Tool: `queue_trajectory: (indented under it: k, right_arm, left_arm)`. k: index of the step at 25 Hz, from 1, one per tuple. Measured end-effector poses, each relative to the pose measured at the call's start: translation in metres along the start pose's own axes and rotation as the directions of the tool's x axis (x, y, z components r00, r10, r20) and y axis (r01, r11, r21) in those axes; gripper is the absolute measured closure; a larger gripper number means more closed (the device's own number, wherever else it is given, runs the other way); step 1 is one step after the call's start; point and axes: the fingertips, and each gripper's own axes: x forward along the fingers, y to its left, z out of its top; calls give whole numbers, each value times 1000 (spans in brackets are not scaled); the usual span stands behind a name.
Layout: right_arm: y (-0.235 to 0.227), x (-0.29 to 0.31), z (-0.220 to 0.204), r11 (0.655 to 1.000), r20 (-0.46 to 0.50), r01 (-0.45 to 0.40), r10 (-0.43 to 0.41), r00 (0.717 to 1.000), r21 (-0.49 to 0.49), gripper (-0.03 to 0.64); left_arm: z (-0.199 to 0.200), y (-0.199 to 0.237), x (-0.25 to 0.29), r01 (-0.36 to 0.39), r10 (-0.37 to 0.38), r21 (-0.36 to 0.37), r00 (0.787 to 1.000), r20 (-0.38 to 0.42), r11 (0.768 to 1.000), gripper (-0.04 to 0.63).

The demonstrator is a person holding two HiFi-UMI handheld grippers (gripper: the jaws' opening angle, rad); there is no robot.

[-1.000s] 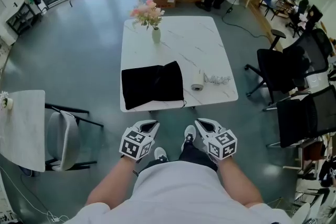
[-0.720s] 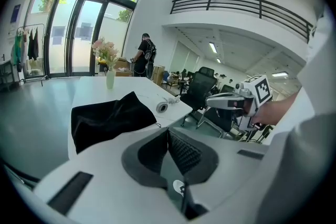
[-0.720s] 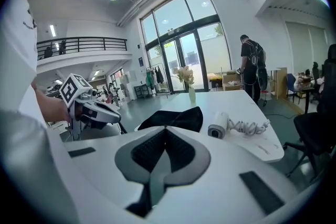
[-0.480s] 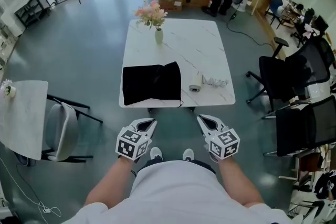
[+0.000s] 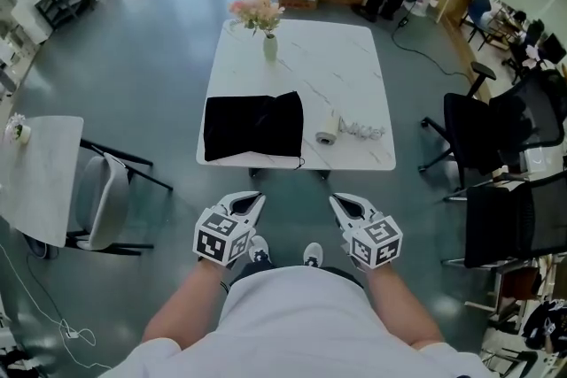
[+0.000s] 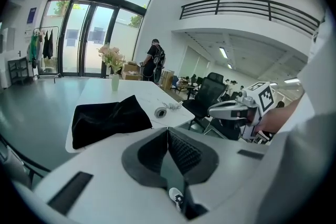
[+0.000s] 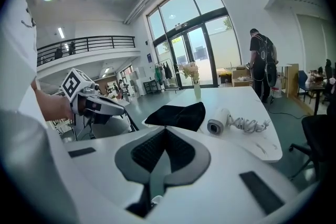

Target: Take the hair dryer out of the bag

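Head view only: whole surface (image 5: 341, 66) from above, white with faint grey veins, rounded corners. Soft black bag (image 5: 253, 126) lying flat and rumpled at the near left edge. Just right of it, out of the bag, white hair dryer (image 5: 330, 135), barrel-shaped, coiled cord (image 5: 365, 130) beside. Slim vase (image 5: 269, 46) of pink flowers at the far end. Left gripper (image 5: 253, 199) and right gripper (image 5: 340, 201) short of the surface, over glossy grey floor (image 5: 133, 40).

Gripper views only: dark textured pads (image 6: 184, 152); jaws of both pressed together, pinching nothing. From the right gripper view alone: round open mouth of the hair dryer's barrel.
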Motion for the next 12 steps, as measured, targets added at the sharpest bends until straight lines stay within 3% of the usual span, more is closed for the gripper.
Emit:
queue_trajectory:
  k: [12]
  right_arm:
    - [-2,-8,-8,1000,-12,-27,27,1000,-9,601]
  left_arm:
    - [1,-8,-1,-31,31,4,1000,2,1000,578]
